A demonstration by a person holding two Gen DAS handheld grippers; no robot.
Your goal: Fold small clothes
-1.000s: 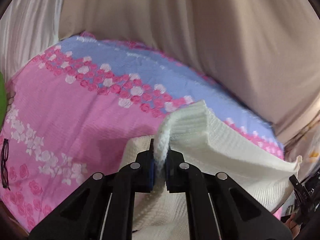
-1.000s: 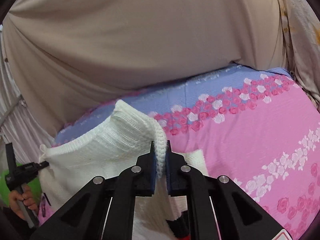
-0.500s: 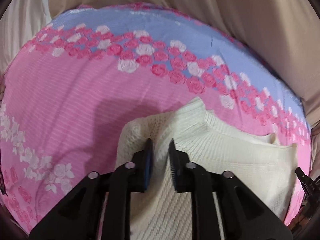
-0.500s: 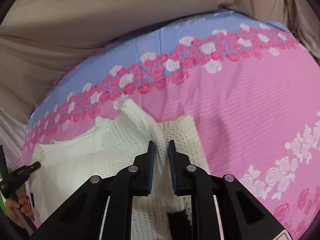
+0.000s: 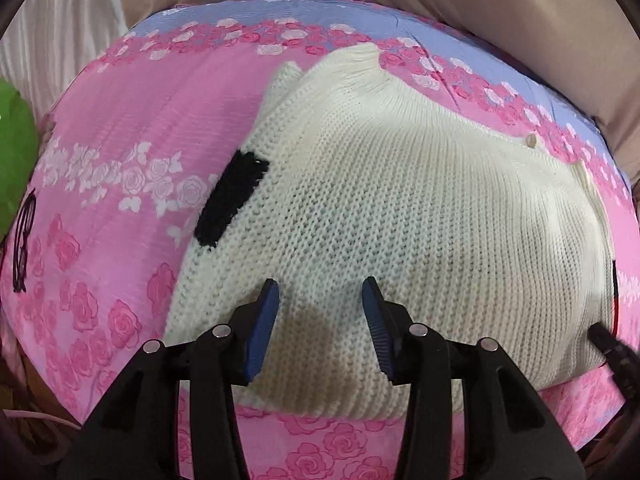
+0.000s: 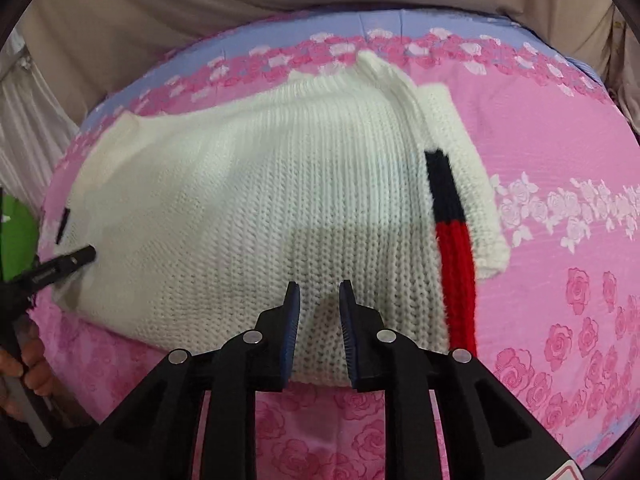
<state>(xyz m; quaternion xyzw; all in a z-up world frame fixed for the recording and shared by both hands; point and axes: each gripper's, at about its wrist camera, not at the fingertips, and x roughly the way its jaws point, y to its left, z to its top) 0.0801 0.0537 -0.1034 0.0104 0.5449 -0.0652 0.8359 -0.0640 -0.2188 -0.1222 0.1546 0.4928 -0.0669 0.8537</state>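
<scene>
A cream knitted sweater (image 5: 400, 200) lies folded flat on the pink rose bedsheet (image 5: 112, 112); a black band (image 5: 230, 198) shows at its left edge. In the right wrist view the sweater (image 6: 260, 200) shows a black and red stripe (image 6: 450, 232) on its right side. My left gripper (image 5: 320, 300) is open and empty just above the sweater's near edge. My right gripper (image 6: 319, 300) is open and empty above the near edge too. Its tip shows at the right in the left wrist view (image 5: 600, 336); the left gripper's tip (image 6: 76, 258) shows at the left in the right wrist view.
Black-framed glasses (image 5: 22, 240) lie on the sheet at the far left, next to a green object (image 5: 14, 148). A beige curtain (image 6: 160, 8) hangs behind the bed. The sheet's blue band (image 5: 224, 12) runs along the far edge.
Both grippers let go of the sweater's edge, opened wider and drew back toward the near side. The sweater now lies flat, folded over itself.
</scene>
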